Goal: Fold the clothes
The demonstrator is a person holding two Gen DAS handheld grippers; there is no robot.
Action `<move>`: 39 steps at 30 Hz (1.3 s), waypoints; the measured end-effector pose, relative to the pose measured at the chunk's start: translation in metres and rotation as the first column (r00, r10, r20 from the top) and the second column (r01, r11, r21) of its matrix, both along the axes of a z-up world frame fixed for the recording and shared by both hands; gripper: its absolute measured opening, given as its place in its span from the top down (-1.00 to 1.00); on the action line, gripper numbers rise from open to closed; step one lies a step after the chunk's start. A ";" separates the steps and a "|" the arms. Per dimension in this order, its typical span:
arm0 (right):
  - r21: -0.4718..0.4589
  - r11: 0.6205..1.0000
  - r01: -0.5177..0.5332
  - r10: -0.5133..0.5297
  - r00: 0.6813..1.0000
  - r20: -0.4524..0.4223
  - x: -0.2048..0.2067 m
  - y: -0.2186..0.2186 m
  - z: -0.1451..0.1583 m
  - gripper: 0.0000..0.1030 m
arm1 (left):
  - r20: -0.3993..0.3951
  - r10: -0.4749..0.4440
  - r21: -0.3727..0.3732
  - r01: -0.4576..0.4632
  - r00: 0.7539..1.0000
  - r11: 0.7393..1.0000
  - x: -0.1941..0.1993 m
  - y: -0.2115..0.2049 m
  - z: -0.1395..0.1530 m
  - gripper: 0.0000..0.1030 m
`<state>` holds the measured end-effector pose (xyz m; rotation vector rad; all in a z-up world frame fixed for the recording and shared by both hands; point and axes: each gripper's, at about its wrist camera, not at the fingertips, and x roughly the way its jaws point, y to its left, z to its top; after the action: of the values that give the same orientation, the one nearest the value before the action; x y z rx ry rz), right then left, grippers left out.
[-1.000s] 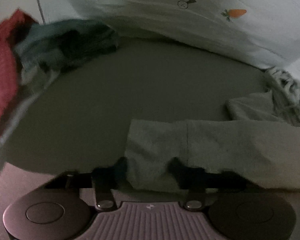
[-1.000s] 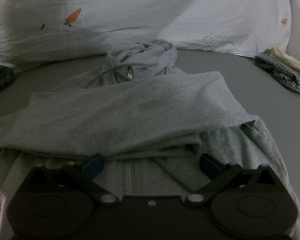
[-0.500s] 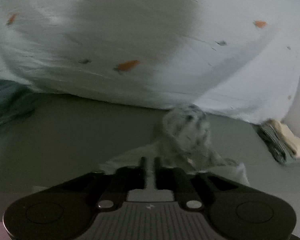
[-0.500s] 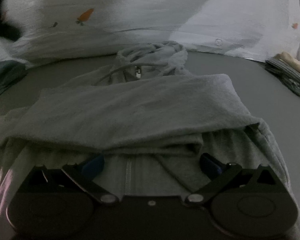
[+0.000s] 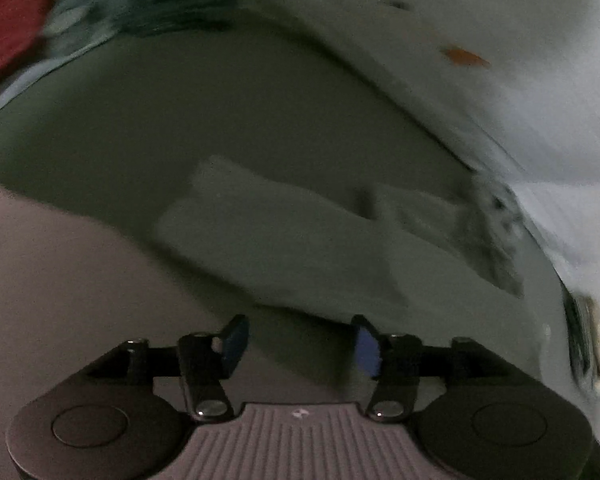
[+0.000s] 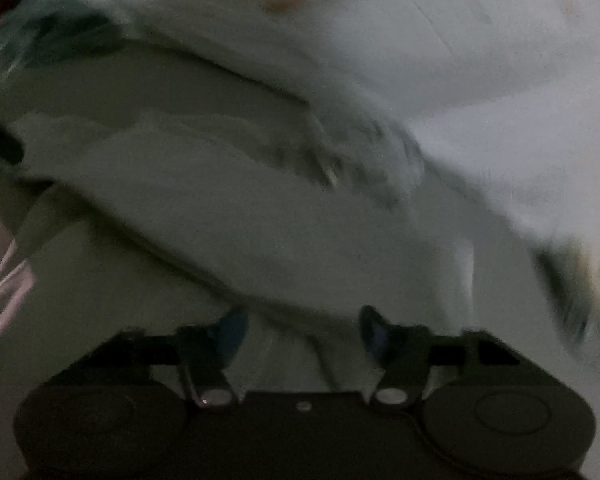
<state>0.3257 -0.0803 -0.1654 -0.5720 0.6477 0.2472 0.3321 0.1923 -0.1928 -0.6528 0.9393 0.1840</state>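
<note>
Hoodie [image 5: 284,248] — grey, folded flat — lies on the bed [image 5: 204,120] right in front of our two tools. Nearest to us, our left gripper [image 5: 300,346] has its blue-padded jaws spread wide with nothing between them; the hoodie's near edge sits just beyond the fingertips, over bare sheet. Our right gripper [image 6: 300,330] is likewise spread wide, and its fingertips reach the near edge of the hoodie [image 6: 240,208], which fills the middle of that view; whether the pads touch the cloth we cannot tell, as both views are blurred. Further out, the bunched hood [image 5: 496,224] rests at the hoodie's far right end, against the white pillow [image 5: 500,80] with small carrot prints. At the right edge, beside the pillow, a small stack of cloth [image 5: 588,344] shows. Farthest off, at the upper left, lie a dark teal garment [image 5: 140,4] and a red one [image 5: 12,20].
</note>
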 end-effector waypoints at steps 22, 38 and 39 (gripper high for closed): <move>-0.497 0.629 -0.598 0.662 0.747 -0.060 -0.020 0.193 -0.046 0.33 | 0.142 -0.025 -0.179 0.050 0.990 0.983 0.004 0.086 -0.016 -0.91; 0.580 0.810 -0.087 0.120 0.993 -0.018 0.060 0.073 0.094 0.94 | 0.293 0.091 -0.241 -0.018 0.952 0.970 -0.014 0.094 0.054 -0.93; 0.655 0.755 -0.014 0.032 0.999 -0.015 0.060 0.044 0.099 0.94 | 0.293 0.068 -0.214 -0.004 0.954 0.977 -0.014 0.087 0.059 -0.93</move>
<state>0.3860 -0.0366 -0.0665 0.1094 0.5309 0.4822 0.3185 0.2797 -0.1335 -0.8687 0.6581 0.0149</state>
